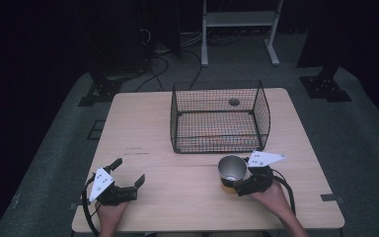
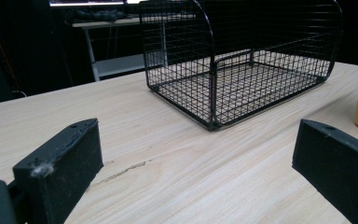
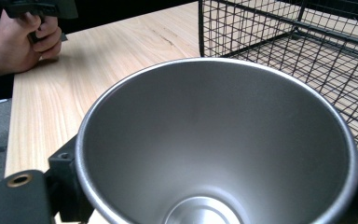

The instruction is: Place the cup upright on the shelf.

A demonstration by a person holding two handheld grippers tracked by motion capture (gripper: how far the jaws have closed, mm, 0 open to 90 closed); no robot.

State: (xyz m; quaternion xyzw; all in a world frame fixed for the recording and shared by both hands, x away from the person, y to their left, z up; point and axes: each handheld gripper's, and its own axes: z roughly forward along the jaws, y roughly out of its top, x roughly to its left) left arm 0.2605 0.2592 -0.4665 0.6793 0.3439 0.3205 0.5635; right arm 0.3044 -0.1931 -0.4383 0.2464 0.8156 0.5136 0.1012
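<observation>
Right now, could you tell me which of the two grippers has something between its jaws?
The right gripper: its jaws sit on either side of the yellow, steel-lined cup in front of the wire basket. The left gripper has its jaws spread with bare table between them.

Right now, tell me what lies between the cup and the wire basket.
Nothing: in the high view, only bare table separates the cup, held by the right gripper, from the basket.

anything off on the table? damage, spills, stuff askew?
Mostly fine. One oddity: a thin dark crack or scratch in the table surface, left of the wire basket. The cup sits upright between the right tongs, no spill.
</observation>
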